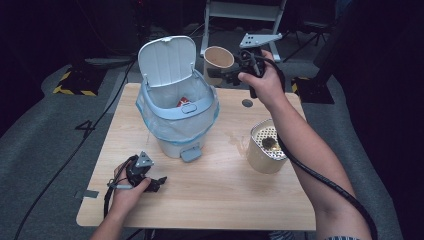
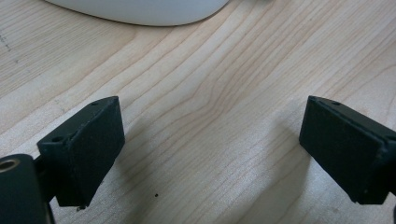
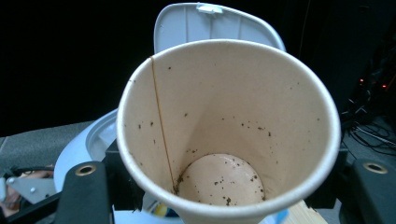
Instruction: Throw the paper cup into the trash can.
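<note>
One paper cup (image 1: 218, 61) sits clamped in my right gripper (image 1: 231, 75), just beside the open bin (image 1: 177, 117), so I'd tip it squarely over the liner, while my left gripper (image 1: 158, 183) rests wide open and empty on the table (image 1: 225, 195).

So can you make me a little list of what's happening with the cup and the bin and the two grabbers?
cup: paper cup, held in the air by the right gripper beside the bin; dark specks inside, no liquid seen
bin: pedal bin on the table, lid up, bag liner inside, something red in it
left gripper: jaws wide apart, nothing between them, low over the table
other: strainer tub at the table's right
</note>
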`<state>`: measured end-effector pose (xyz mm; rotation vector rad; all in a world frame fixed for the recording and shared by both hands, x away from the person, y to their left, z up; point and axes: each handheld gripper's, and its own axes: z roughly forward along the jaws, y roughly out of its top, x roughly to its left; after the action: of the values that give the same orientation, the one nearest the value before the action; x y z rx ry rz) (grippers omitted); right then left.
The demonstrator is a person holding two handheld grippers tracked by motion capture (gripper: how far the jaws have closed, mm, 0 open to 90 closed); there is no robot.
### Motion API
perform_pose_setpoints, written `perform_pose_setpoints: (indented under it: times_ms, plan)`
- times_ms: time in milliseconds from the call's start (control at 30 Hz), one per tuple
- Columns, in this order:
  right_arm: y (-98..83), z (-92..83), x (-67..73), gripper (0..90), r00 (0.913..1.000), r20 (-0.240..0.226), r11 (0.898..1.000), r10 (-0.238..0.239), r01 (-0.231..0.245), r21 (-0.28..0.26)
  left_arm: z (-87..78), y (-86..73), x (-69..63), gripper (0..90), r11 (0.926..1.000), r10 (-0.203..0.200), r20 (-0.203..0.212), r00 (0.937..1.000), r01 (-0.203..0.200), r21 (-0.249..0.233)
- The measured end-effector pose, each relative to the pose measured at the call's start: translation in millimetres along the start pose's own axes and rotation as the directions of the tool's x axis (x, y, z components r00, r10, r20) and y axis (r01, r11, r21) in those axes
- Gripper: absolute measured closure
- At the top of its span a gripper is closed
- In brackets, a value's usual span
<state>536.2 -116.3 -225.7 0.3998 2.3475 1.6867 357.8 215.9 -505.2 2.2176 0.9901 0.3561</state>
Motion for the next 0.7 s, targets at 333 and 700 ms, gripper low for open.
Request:
perform_pose_setpoints:
  times_ms: [333, 700]
  plan:
    - [-3.0, 38.9, 9.9, 30.5, 0.9984, -0.033, 0.998, 0.047, -0.048, -0.044, 0.0, 0.1, -0.4, 7.0, 1.0000, 0.000, -0.007, 1.0000, 0.000, 0.001]
    - [-7.3, 71.7, 24.3, 31.0, 0.9989, -0.038, 0.998, 0.029, -0.027, 0.060, -0.1, 0.2, -0.5, 7.0, 1.0000, -0.002, -0.007, 1.0000, 0.002, 0.004]
